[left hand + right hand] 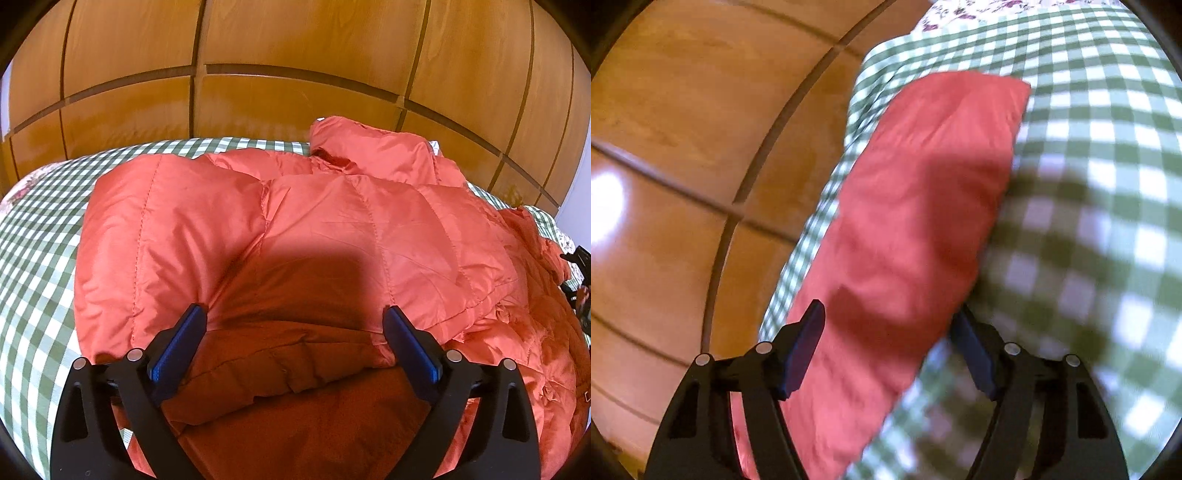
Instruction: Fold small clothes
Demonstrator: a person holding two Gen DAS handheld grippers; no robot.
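Left hand-held gripper point(293, 314): jaws spread wide, nothing pinched, hovering over the jacket.
Orange quilted jacket point(332, 221): spread on the green checked bedspread point(33, 229), directly ahead of and under the left fingers.
Right hand-held gripper point(890, 321): jaws apart, a jacket sleeve point(923, 192) passing between them; contact unclear through blur.
Wooden wardrobe point(295, 55): beyond the bed.

No readable text, no labels, no brand marks, no numbers in either view
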